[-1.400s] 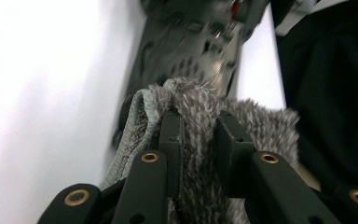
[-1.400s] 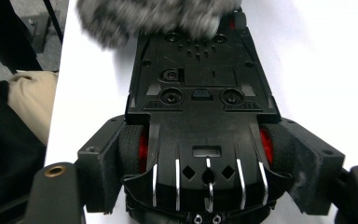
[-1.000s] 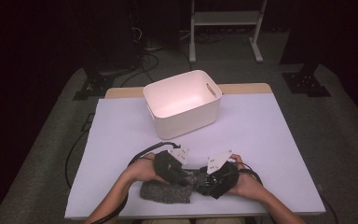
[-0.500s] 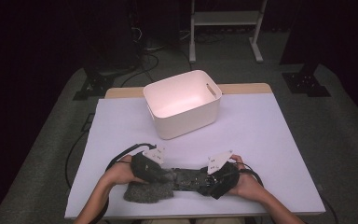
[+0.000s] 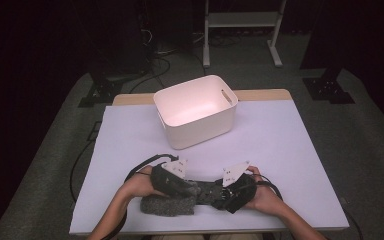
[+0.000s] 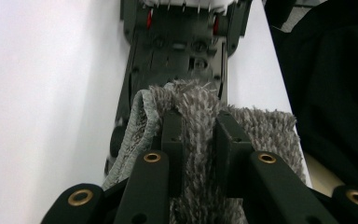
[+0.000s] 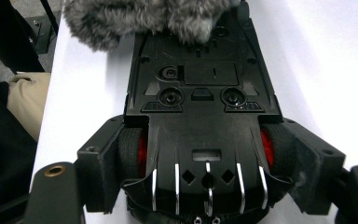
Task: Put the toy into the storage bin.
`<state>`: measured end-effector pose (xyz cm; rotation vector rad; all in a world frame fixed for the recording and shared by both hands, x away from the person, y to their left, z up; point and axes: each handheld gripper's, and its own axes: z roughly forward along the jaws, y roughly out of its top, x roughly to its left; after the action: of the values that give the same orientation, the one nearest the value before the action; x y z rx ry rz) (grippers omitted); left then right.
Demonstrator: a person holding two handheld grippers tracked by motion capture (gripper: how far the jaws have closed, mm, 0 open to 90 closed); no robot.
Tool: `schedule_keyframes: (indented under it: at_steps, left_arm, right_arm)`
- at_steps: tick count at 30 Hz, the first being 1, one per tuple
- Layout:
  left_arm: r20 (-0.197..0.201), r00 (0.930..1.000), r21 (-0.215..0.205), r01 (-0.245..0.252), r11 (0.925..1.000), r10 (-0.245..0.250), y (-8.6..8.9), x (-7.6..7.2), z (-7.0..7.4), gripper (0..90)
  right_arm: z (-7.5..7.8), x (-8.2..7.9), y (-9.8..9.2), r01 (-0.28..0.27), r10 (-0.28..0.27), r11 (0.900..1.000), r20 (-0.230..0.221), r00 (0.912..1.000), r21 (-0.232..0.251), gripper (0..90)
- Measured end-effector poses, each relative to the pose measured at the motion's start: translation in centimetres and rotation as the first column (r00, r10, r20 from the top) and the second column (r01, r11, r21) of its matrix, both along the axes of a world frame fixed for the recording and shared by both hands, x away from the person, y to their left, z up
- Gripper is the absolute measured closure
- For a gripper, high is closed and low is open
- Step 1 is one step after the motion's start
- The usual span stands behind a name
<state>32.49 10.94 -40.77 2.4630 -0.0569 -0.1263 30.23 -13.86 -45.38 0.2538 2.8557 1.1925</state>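
A black toy car [image 7: 200,107] lies underside up, its red-hubbed wheels gripped from both sides by my right gripper [image 7: 208,158]. My left gripper [image 6: 199,128] is shut on a fold of grey fuzzy cloth [image 6: 191,107], which rests against the far end of the car [image 6: 177,51]. In the high view both grippers sit near the table's front edge: the left gripper [image 5: 187,189] points right and the right gripper [image 5: 225,195] points left. The car [image 5: 212,192] is between them. The rest of the cloth [image 5: 167,205] lies on the table below the left hand.
A white plastic bin [image 5: 196,110] with handle slots stands at the back middle of the white table [image 5: 280,130]. Cables trail from both grippers. A person's dark clothing and lap lie just past the front edge.
My left gripper slid left with the cloth, then came partway back to the right toward the car. The right gripper and the car stayed put.
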Motion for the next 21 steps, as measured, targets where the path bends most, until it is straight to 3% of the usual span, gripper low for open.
schedule_keyframes:
  at_steps: [4, 9, 13, 21]
  left_arm:
    - [0.005, 1.0, 0.0, 0.002, 1.0, -0.002, 0.3, 0.0, 0.1, 75.8]
    - [-0.006, 0.9987, -0.01, -0.051, 0.9986, 0.051, 2.9, 0.2, 0.0, 75.8]
    - [-0.006, 0.9952, 0.006, -0.097, 0.9952, 0.097, 4.4, 0.5, -0.3, 75.7]
    - [-0.005, 0.9943, 0.009, -0.106, 0.9943, 0.106, 3.6, 1.5, -0.1, 75.3]
  right_arm:
    - [-0.1, -0.1, 0.0, 0.0, 0.0, 1.0, 0.004, 1.0, -0.002, 24.0]
    - [-0.2, -0.1, -0.1, -0.008, 0.008, 1.0, 0.012, 0.9999, -0.002, 24.0]
    - [-0.2, 0.1, -0.1, -0.01, 0.01, 1.0, 0.003, 0.9999, 0.002, 24.0]
    - [-0.3, 0.0, -0.1, -0.026, 0.027, 1.0, 0.025, 0.9993, -0.011, 24.1]
